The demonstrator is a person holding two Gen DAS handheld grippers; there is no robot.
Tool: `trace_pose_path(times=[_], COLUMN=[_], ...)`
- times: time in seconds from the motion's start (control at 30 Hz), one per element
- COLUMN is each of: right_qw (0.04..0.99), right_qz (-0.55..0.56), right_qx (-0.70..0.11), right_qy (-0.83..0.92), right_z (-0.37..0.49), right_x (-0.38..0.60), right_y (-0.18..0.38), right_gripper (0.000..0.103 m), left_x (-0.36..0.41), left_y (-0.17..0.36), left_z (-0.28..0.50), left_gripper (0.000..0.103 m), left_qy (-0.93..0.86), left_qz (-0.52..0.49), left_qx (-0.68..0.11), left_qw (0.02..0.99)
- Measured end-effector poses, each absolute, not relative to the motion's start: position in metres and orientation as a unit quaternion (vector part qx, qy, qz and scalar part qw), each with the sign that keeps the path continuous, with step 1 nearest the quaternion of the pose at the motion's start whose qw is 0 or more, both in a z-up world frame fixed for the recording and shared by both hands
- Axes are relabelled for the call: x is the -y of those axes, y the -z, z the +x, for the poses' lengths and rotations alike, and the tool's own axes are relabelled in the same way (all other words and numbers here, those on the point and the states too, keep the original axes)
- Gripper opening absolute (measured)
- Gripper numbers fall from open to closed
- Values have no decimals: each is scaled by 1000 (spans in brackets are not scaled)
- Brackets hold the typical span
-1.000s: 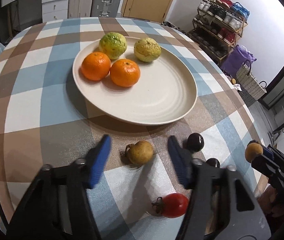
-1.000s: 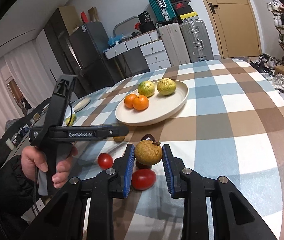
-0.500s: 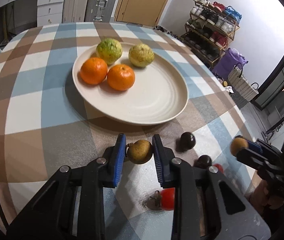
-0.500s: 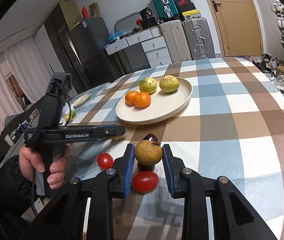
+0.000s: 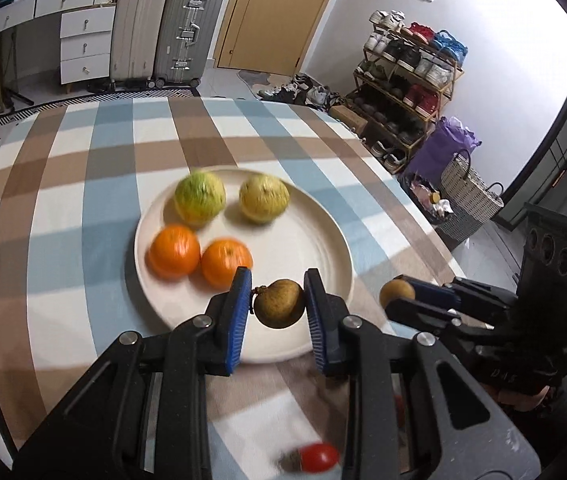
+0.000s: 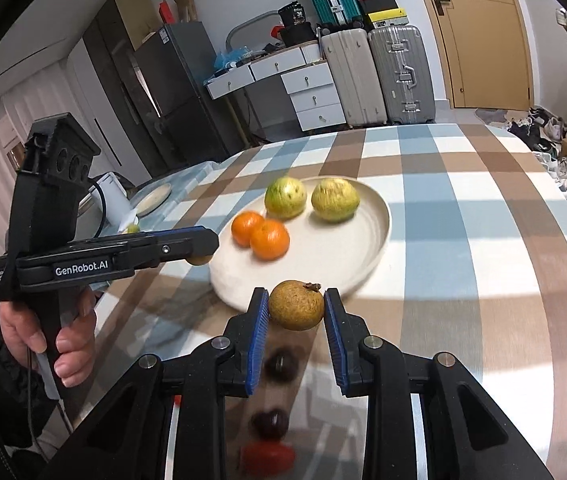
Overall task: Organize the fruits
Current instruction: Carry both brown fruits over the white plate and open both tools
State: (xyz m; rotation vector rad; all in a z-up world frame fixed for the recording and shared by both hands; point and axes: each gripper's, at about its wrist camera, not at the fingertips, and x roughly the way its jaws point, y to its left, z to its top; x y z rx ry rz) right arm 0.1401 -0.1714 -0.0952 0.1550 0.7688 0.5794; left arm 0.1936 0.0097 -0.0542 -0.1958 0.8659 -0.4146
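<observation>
Brown little fruit in each tool right now. Left gripper (image 5: 277, 306) is clamped on one brown fruit (image 5: 279, 308), held up over the near rim of the cream plate (image 5: 323, 240). Right gripper (image 6: 295, 312) is pinching the second brown fruit (image 6: 296, 305) just short of that plate. Two oranges (image 5: 199, 256) and two green-yellow fruits (image 5: 231, 200) sit on the plate; a red tomato (image 5: 319, 457) and two dark fruits (image 6: 275, 392) lie on the checked tablecloth (image 5: 63, 208).

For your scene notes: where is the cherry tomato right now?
In the left wrist view the cherry tomato lies on the checked tablecloth at the bottom edge, below the left gripper.
</observation>
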Motion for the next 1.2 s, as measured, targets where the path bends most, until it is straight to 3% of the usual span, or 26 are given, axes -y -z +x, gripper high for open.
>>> trace_pose_path(times=[0.53,1.1,1.17,1.2], right_qw=[858,838,835,835], right_qz=[85,83,81,78], right_qx=[-411,-441,-446,-445], right_qy=[-298,-310,-313,-316], right_z=[231,261,264,264], right_x=[137,124,121,120], right_y=[104,130,132,132], right_gripper=[29,29,29,31], left_x=[8,16,15,15], left_y=[65,92,90,88], left_z=[287,308,307,307], left_gripper=[24,25,28,37], left_qy=[206,203,202,200], left_qz=[-88,-86,-88,-85], left_qx=[-449,-467,-464,-465], left_qw=[865,856,858,858])
